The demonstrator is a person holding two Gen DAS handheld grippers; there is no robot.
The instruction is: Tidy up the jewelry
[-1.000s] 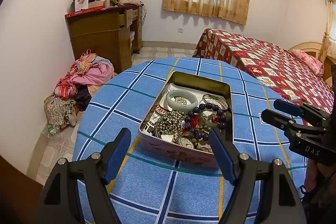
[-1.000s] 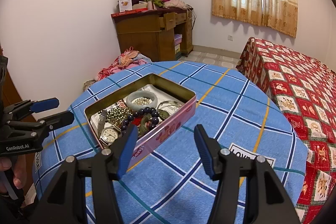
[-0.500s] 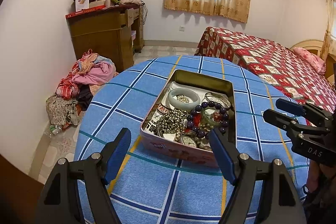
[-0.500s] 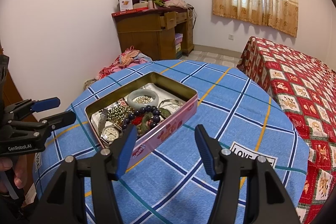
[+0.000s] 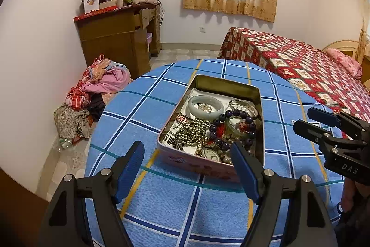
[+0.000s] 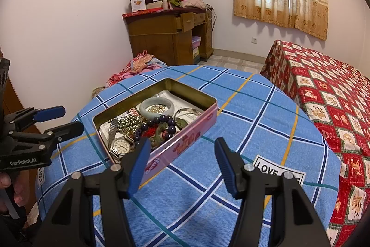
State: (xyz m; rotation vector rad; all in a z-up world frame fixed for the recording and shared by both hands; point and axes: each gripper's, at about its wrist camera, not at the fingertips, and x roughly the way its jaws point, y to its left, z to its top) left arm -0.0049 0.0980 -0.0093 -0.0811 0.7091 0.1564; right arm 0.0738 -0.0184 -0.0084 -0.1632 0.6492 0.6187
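An open pink tin (image 5: pixel 201 166) (image 6: pixel 185 142) full of jewelry sits on the blue checked round table (image 5: pixel 143 108) (image 6: pixel 254 126). Inside lie a pale jade bangle (image 5: pixel 204 104) (image 6: pixel 156 106), a dark purple bead bracelet (image 5: pixel 233 122) (image 6: pixel 161 123), a heap of small metallic beads (image 5: pixel 194 131) (image 6: pixel 129 124) and a wristwatch (image 5: pixel 211 154) (image 6: pixel 120 146). My left gripper (image 5: pixel 187 166) (image 6: pixel 59 118) is open and empty, just in front of the tin. My right gripper (image 6: pixel 181 162) (image 5: pixel 307 118) is open and empty, at the tin's right side.
A bed with a red patterned cover (image 5: pixel 312 71) (image 6: pixel 335 89) stands right of the table. A wooden desk piled with clothes (image 5: pixel 120 34) (image 6: pixel 171 36) stands against the far wall. A heap of clothes (image 5: pixel 97 89) lies on the floor to the left.
Both grippers have eased slightly toward the tin, which sits a little larger in both views. Nothing has been taken hold of.
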